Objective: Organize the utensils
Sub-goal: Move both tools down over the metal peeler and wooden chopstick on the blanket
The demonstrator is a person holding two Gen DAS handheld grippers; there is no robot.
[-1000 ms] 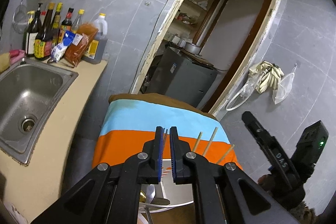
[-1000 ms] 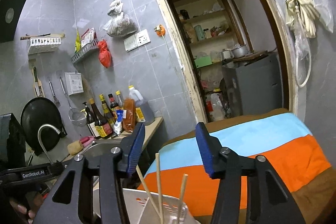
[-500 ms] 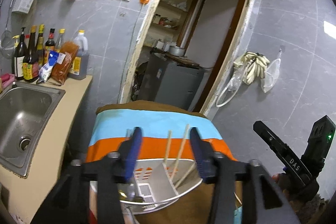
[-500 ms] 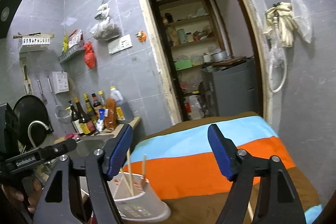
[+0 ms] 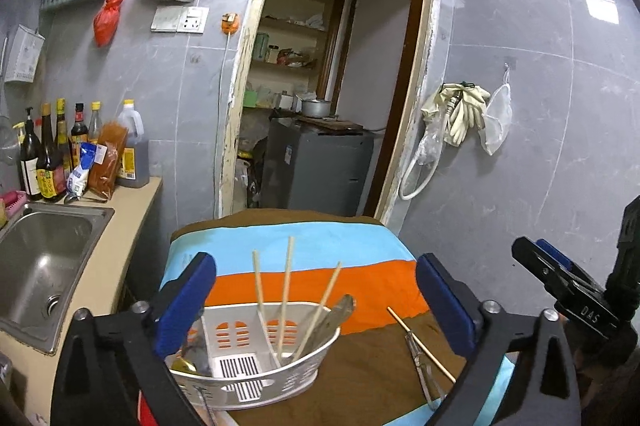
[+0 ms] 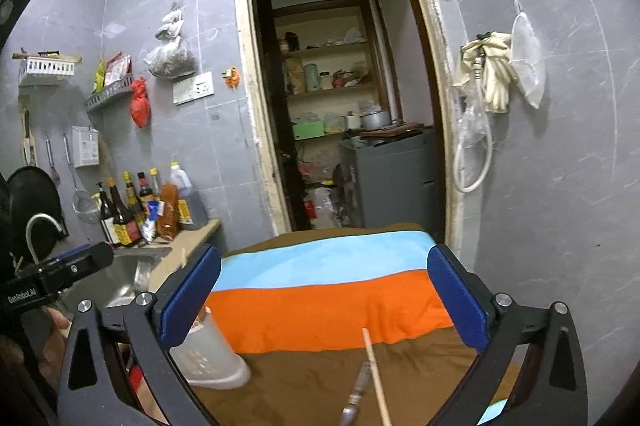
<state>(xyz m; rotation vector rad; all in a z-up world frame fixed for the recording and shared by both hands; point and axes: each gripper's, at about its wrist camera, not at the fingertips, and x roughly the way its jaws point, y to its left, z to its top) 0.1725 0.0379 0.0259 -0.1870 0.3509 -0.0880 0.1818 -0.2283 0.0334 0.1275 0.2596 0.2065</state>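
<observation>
- Left gripper (image 5: 316, 300) is opening, jaws spread wide, nothing between the pads; the basket (image 5: 256, 374) merely sits in the gap, just below.
- Right gripper (image 6: 324, 296) is opening too, wide and empty, over the striped cloth (image 6: 328, 300).
- In the basket: three chopsticks (image 5: 285, 290) leaning upright, a flat metal blade or spatula (image 5: 332, 318) propped on the rim, and what looks like a spoon (image 5: 184, 366) low down, hard to be sure at that edge.
- Loose on the brown band of cloth, just right of the basket: one chopstick (image 6: 376, 378) and a metal utensil (image 6: 356, 394) lying side by side, close enough to touch.
- Handling, as a judgement: the chopstick is light, stiff, thin and smooth, likely to roll or slip; pinch it near the middle, square across the pads.
- The metal piece looks heavier and slicker; take it along the handle, and separate it from the chopstick first or both may come up together.
- The basket is light plastic and could tip or slide if nudged.
- The cloth is soft, so a thin stick sinks in; the fingertips must press down a little.
- Room: grey tiled walls, sink (image 5: 36, 266) and bottles (image 5: 52, 154) to the left, open doorway (image 5: 328, 98) to a pantry ahead, gloves (image 5: 464, 110) hanging on the right wall.
</observation>
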